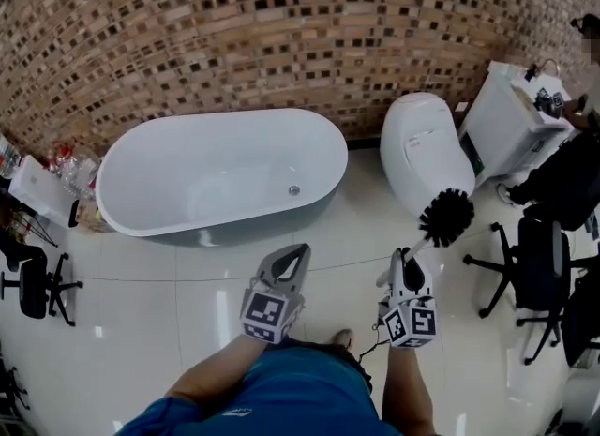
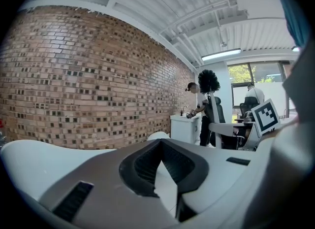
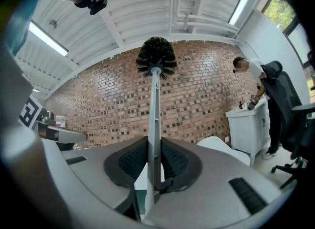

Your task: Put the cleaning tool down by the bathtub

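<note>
On glossy tile floor (image 1: 141, 331) by brick wall (image 1: 234, 31): bathtub (image 1: 216, 176), toilet (image 1: 422, 143); right gripper (image 1: 405, 260) clamps brush (image 1: 447, 216), left gripper (image 1: 297, 256) closed, empty.

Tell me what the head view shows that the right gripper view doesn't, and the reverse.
Only the head view: the bathtub basin with its drain. Only the right gripper view: the ceiling lights, and the right gripper, its jaws pressed on the toilet brush handle. Both: the brush, the brick wall and the toilet.
</note>
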The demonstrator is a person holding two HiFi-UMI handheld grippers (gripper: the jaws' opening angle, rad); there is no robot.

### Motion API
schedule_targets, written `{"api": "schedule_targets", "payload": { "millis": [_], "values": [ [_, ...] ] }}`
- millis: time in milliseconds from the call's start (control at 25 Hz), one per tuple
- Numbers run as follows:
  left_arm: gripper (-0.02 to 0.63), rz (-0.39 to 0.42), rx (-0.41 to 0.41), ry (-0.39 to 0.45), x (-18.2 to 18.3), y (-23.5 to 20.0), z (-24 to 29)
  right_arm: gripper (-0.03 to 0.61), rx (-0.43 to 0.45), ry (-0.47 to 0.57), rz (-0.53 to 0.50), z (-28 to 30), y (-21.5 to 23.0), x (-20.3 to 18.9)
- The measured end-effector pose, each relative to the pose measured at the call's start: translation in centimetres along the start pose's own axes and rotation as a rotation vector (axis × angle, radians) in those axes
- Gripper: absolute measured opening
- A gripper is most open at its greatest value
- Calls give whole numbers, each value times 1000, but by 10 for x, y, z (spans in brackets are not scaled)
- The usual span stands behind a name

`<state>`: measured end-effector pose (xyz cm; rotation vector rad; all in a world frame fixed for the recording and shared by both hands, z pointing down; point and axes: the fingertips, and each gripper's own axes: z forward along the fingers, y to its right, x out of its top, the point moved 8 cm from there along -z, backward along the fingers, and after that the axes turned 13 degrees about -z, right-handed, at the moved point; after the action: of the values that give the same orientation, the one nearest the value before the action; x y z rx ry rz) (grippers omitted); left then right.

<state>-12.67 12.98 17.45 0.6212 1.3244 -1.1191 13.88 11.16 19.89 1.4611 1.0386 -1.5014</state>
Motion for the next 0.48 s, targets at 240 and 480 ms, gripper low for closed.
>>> {"api": "schedule_targets", "payload": {
  "millis": [240, 480],
  "values": [
    [-2, 33, -54, 14, 20, -59, -20, 77, -39, 59, 23, 27, -54, 17],
    [-3, -11, -7, 42, 27, -117, -51, 77, 71, -4, -75, 59, -118, 29]
  ]
}}
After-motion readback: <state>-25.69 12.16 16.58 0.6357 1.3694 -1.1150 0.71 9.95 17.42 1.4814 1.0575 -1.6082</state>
